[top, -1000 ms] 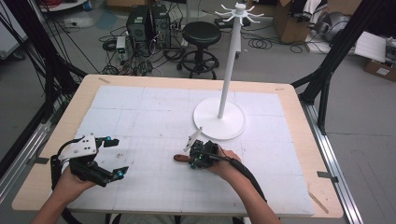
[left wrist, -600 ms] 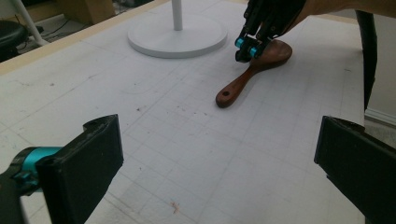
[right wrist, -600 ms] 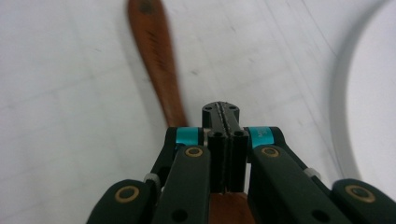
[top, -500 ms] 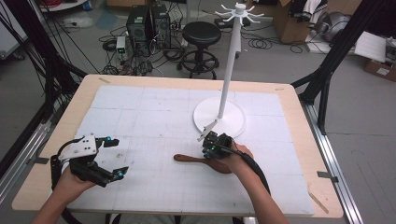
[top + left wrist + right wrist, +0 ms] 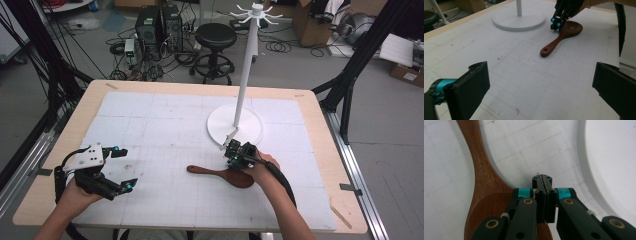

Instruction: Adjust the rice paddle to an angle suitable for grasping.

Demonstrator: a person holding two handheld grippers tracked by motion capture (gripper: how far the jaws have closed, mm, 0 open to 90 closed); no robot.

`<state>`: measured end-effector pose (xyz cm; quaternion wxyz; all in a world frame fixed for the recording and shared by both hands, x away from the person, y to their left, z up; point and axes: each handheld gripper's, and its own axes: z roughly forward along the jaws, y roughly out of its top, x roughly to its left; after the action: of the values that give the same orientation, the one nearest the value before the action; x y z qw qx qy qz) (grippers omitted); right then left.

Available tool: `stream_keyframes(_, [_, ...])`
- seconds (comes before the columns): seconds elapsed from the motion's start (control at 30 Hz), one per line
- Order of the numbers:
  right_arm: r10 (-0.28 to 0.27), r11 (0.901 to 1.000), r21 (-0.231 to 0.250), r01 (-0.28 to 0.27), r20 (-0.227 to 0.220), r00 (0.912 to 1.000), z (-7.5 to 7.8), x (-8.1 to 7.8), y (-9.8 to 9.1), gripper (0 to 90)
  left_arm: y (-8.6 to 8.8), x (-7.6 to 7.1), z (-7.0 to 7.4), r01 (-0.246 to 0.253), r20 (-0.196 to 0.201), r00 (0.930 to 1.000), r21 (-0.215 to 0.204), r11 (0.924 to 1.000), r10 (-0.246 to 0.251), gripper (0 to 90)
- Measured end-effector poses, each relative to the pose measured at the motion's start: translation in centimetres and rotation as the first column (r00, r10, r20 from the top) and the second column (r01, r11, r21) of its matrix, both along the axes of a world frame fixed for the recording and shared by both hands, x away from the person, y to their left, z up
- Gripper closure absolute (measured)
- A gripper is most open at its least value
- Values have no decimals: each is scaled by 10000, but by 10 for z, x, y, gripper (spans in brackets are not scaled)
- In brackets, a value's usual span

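In the high view, a dark wooden spoon is seen flat on the white gridded mat, its broad bowl partly covered by the right gripper, which is poised at the bowl's edge near the round white base of a tall stand. The left gripper is held well apart over the mat's left part, jaws spread wide and empty. In the left gripper view, the two blocky black jaws are cut off at the frame's lower edge; the spoon's smooth handle, with a hole at its end, is shown beyond. In the right gripper view, the right gripper's jaws are pressed together with nothing between them, over the spoon's bowl; whether they touch the wood cannot be made out.
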<state>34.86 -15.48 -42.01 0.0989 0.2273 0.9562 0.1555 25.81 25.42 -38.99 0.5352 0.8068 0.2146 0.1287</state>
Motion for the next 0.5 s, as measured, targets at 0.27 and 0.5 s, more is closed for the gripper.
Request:
stream_keyframes(0.27, [495,9987,-77,-497,-288,9984,2,-18,1,900,0,0,0,-11,-6,10000,-4,10000,11,18])
stream_keyframes(0.5, [773,9970,-47,-775,-284,9966,2,-29,4,900,0,0,0,-15,-10,10000,-14,10000,15,17])
